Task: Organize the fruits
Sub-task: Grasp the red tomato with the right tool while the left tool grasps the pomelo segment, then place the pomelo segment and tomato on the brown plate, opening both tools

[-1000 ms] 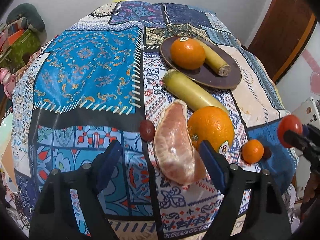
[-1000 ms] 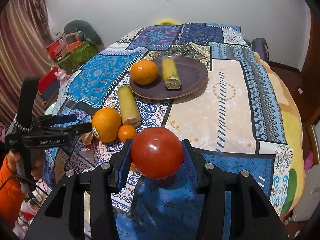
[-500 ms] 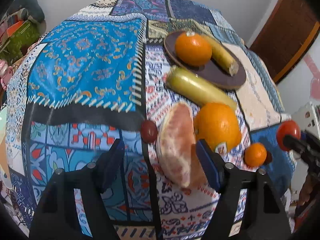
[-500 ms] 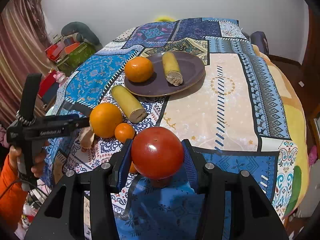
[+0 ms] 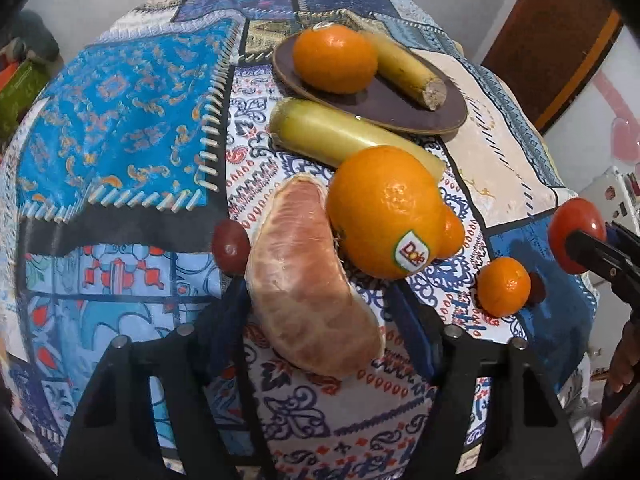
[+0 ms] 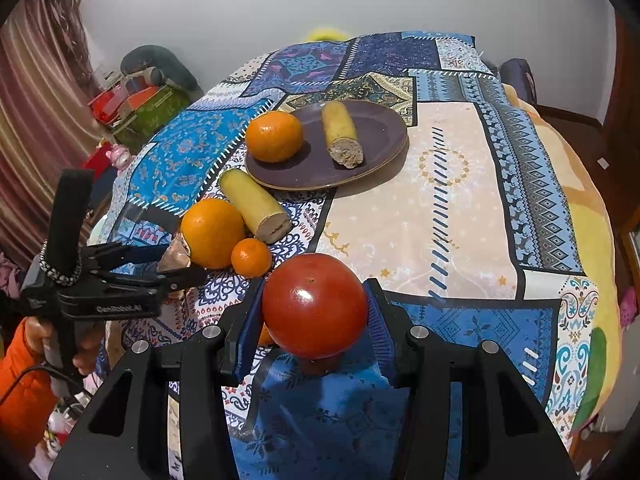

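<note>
A peeled pomelo segment [image 5: 308, 292] lies on the patterned cloth, between the fingers of my left gripper [image 5: 316, 304], which is open around it. Beside it sit a large orange [image 5: 386, 210] with a sticker, a banana piece [image 5: 340, 134], a small mandarin [image 5: 503, 286] and a red grape [image 5: 230, 245]. A brown plate [image 6: 372, 120] holds an orange [image 6: 274, 136] and a banana piece [image 6: 342, 136]. My right gripper [image 6: 314, 312] is shut on a red tomato [image 6: 314, 306], held above the table's near edge.
The table [image 6: 460, 184] is covered by a patchwork cloth. Boxes and clutter [image 6: 136, 100] stand on the floor at the far left. A curtain [image 6: 36, 100] hangs on the left. A wooden door [image 5: 556, 32] is at the right.
My left gripper has moved forward so its fingers now flank the pomelo segment. My right gripper still holds the tomato and has shifted slightly.
</note>
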Demonstrator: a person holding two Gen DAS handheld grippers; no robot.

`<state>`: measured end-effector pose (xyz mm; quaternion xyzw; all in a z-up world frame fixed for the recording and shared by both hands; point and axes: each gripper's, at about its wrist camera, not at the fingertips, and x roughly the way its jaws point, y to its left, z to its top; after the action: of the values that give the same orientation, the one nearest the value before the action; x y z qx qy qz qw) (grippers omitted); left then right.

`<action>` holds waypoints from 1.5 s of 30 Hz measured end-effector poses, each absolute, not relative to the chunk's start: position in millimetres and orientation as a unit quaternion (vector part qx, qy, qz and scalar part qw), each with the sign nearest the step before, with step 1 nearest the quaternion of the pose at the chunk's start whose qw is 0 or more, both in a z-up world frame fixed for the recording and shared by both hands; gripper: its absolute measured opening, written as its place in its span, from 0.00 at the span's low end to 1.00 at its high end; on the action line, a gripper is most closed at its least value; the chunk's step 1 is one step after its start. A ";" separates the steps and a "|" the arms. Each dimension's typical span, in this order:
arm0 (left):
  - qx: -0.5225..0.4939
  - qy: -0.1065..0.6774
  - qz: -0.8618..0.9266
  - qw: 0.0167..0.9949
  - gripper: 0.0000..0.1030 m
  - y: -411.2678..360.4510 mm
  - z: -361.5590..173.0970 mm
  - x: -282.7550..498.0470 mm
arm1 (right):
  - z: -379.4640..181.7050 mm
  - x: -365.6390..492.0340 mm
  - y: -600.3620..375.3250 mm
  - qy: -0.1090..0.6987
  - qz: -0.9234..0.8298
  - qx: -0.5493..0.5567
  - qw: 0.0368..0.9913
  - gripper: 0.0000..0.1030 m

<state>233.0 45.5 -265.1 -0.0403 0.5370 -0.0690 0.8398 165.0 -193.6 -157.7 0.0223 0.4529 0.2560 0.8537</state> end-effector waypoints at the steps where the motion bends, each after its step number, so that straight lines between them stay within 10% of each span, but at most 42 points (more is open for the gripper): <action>1: -0.039 0.534 -0.068 0.842 0.67 45.5 -265.0 232.6 | -157.8 165.0 -193.6 0.453 0.256 0.022 0.854 0.44; 45: -0.068 0.466 -0.031 0.882 0.43 81.1 -207.1 201.2 | -141.1 172.2 -200.3 0.424 0.241 0.010 0.873 0.44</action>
<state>201.2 81.1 -207.1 -0.0682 0.4661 -0.0314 0.8815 172.2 -200.3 -141.1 0.0098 0.4237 0.2410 0.8731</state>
